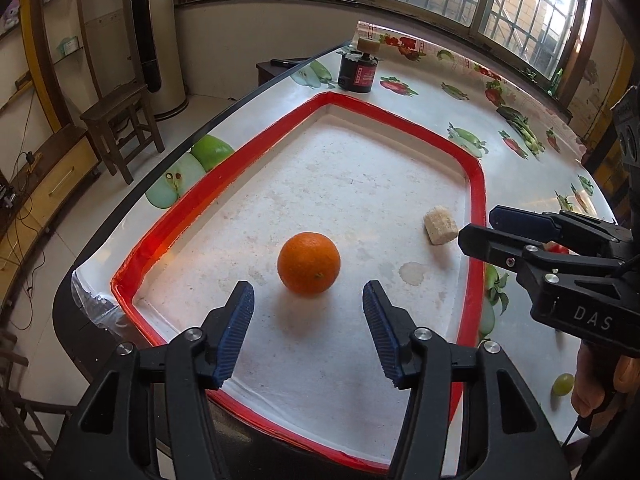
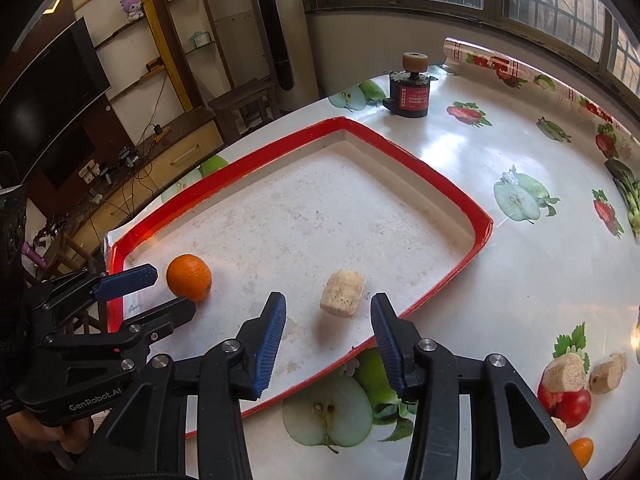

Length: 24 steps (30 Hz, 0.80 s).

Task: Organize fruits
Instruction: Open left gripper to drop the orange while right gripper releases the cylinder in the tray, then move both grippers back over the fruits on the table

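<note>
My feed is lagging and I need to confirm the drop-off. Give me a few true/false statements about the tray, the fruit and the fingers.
1. The orange lies inside the red-rimmed tray. True.
2. The left gripper is clamped on the orange. False: its fingers stand open, clear of it.
3. The pale spongy chunk lies in the tray. True.
4. The right gripper holds that chunk. False: its fingers are open and apart from it.
5. The black canister stands inside the tray. False: it stands on the tablecloth beyond the tray.
</note>
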{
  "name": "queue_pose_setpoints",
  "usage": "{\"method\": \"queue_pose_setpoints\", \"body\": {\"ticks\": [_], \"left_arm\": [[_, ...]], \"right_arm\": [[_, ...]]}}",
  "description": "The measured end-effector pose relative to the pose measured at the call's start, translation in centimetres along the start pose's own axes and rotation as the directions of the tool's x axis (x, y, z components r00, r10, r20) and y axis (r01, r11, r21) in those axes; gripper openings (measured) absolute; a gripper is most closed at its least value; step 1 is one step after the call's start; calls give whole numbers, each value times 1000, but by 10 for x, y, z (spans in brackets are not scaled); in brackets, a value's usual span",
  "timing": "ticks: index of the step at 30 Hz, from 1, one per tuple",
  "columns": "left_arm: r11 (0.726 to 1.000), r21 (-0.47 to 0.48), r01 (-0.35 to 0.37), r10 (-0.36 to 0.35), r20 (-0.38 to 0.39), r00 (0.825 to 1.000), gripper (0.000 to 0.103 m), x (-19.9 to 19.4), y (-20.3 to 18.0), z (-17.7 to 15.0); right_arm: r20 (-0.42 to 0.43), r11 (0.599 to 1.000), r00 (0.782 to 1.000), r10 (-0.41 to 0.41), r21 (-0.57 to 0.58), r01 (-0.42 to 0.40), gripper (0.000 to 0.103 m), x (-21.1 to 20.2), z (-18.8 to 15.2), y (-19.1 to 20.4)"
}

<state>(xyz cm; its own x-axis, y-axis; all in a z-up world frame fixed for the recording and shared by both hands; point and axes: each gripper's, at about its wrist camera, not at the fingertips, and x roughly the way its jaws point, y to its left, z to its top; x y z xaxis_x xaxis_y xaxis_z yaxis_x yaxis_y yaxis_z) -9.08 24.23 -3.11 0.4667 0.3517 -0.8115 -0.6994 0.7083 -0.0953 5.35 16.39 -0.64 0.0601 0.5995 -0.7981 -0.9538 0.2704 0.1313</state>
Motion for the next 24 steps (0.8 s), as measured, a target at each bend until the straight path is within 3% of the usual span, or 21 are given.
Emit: {"method": "queue_pose_setpoints", "body": {"ticks": [11,24], "left_arm": [[999,42,12,-13,40,999,58,-28,-26,-4],[993,107,58,-63,49,997,58,-43,-65,-14]], "right_arm": [[74,1000,997,27,10,-28,60,-55,-28,-4],[106,996,994,-29,91,19,65,-106,-86,-37]]}}
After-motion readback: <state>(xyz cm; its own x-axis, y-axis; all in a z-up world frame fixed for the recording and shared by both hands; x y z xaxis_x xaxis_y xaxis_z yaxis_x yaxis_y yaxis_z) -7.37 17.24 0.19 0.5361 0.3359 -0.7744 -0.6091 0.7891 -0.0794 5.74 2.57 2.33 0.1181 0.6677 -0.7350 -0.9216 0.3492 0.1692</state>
